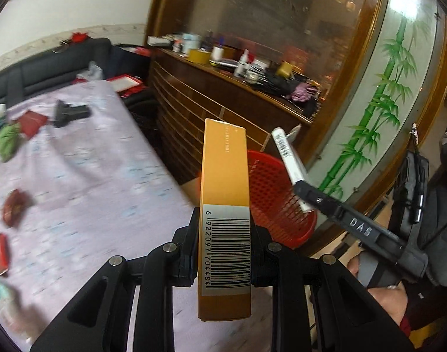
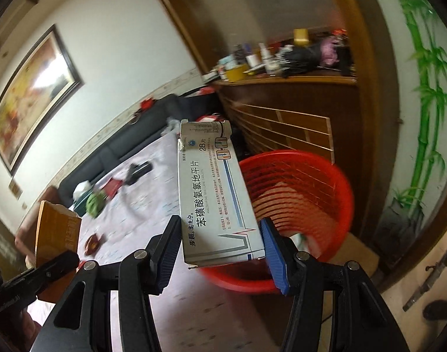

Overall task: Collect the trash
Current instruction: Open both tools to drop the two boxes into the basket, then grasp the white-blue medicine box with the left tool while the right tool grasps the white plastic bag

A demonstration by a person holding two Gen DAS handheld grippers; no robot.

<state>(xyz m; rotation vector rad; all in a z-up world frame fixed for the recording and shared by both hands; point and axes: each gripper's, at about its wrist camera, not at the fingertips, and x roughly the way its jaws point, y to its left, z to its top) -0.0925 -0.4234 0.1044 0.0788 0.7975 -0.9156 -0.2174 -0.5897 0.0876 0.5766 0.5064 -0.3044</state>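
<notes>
My left gripper [image 1: 223, 252] is shut on an orange box [image 1: 224, 193] with a barcode, held upright above the table's right edge. My right gripper [image 2: 220, 249] is shut on a white medicine box [image 2: 214, 199] with blue print, held just left of and above a red mesh basket [image 2: 311, 193]. The basket also shows in the left wrist view [image 1: 276, 196], behind the orange box. The right gripper with the white box [image 1: 287, 152] hangs over that basket. The orange box also shows at the left of the right wrist view [image 2: 54, 234].
A table with a lilac cloth [image 1: 85, 170] holds a green wrapper [image 1: 6, 140], red packets [image 1: 32, 121], a brown wrapper [image 1: 15, 208] and a black object [image 1: 69, 113]. A cluttered wooden cabinet [image 1: 223, 94] stands behind the basket. A dark sofa [image 1: 47, 64] lies beyond.
</notes>
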